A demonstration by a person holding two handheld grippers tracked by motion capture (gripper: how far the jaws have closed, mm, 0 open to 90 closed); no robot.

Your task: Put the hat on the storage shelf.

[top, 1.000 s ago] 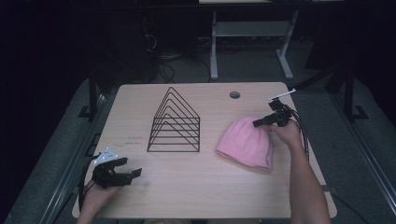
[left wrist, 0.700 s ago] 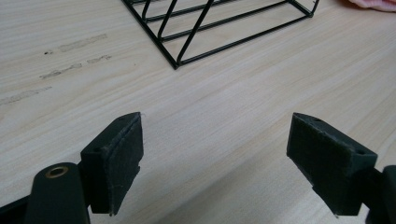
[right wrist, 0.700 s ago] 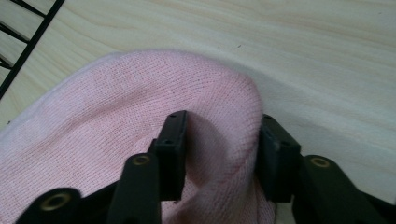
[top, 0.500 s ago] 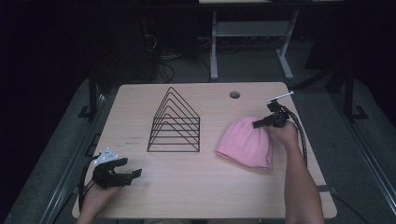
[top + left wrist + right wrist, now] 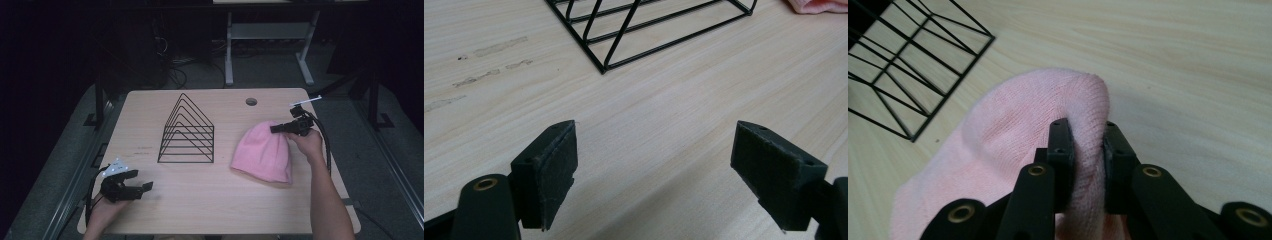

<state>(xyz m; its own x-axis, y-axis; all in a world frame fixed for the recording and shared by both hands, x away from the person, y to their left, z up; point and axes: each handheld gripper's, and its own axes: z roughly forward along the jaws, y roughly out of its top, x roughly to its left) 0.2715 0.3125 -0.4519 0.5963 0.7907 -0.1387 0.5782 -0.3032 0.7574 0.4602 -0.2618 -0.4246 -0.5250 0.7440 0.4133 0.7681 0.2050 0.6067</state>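
A pink knit beanie [image 5: 264, 152] lies on the right half of the wooden table [image 5: 210, 200]. My right gripper [image 5: 276, 128] sits at its top end, jaws just closed and now shut on a fold of the beanie's crown [image 5: 1087, 150], which bunches up between the pads. The beanie's crown [image 5: 1048, 100] is lifted slightly off the wood. At the table's front left corner my left gripper [image 5: 145, 187] rests low over bare wood, open, with nothing between its fingers [image 5: 549, 165]. A corner of the beanie [image 5: 819, 5] peeks in at the top right of the left gripper view.
A black wire rack [image 5: 189, 131] shaped like nested triangles stands in the middle of the table, left of the beanie; its base [image 5: 649, 30] lies ahead of my left gripper. A round cable hole [image 5: 251, 101] is near the far edge. Desk legs and cables stand behind the table.
My right gripper closed on the beanie's crown and rose a little, pulling the fabric up. The left gripper stayed put.
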